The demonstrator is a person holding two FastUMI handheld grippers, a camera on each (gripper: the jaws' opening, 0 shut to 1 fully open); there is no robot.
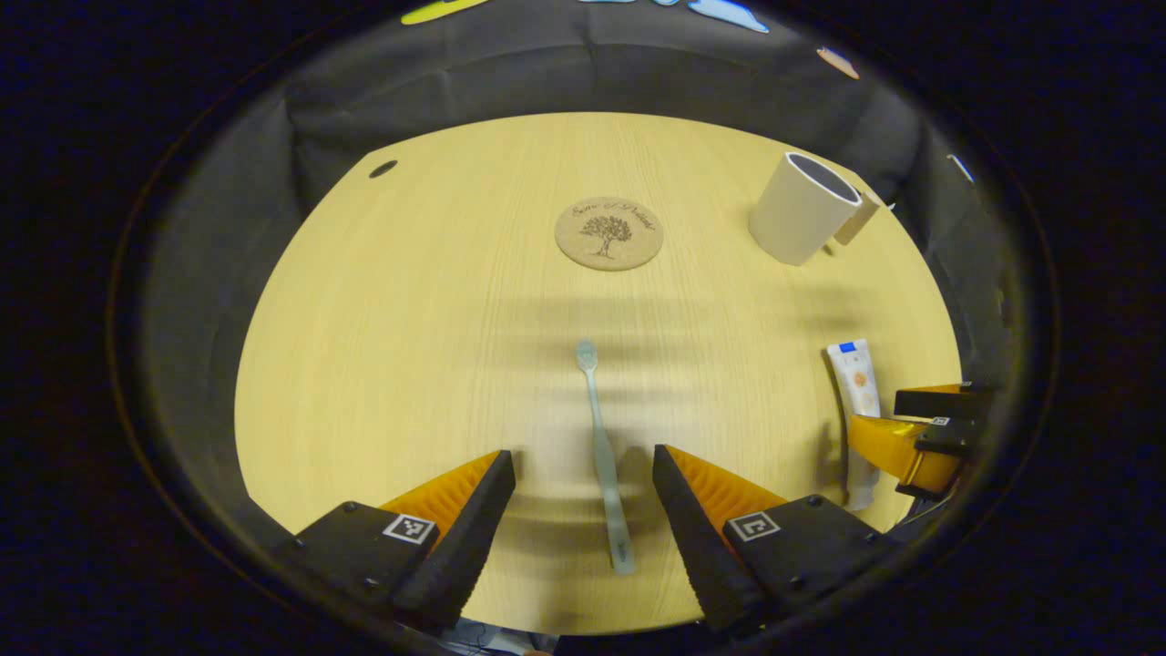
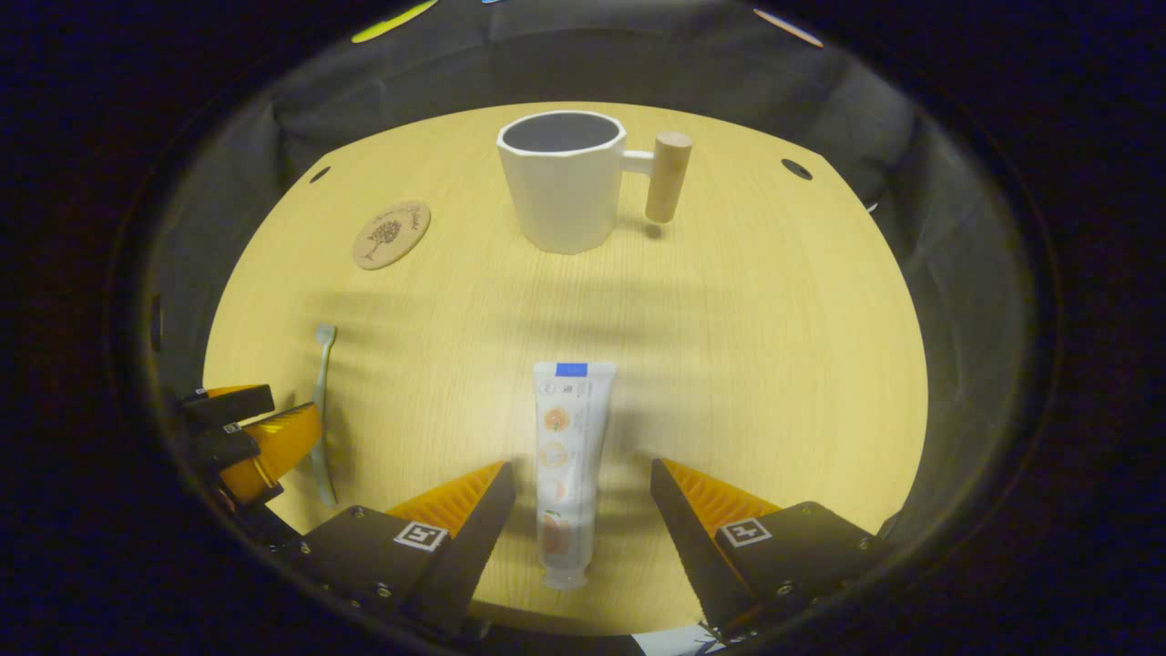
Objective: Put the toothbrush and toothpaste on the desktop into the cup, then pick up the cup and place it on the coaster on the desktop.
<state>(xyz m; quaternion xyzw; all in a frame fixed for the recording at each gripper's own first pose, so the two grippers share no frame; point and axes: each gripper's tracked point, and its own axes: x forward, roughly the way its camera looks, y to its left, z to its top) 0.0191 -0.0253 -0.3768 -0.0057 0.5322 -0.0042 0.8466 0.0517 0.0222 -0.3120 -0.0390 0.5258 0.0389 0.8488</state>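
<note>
Both pickups were pending. The left tongs (image 1: 583, 510) stood apart, straddling the toothbrush (image 1: 603, 456) lying flat on the tabletop (image 1: 410, 319); the right tongs (image 2: 583, 519) gaped around the toothpaste (image 2: 567, 465). Next, each likely needed lowering and closing. The cup (image 2: 565, 182) stood at 12 o'clock, the coaster (image 2: 392, 235) at 10.

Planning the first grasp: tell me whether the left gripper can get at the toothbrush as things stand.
Probably yes. The left gripper is open, its fingers either side of the toothbrush, which lies flat on the desktop with nothing between them.
</note>
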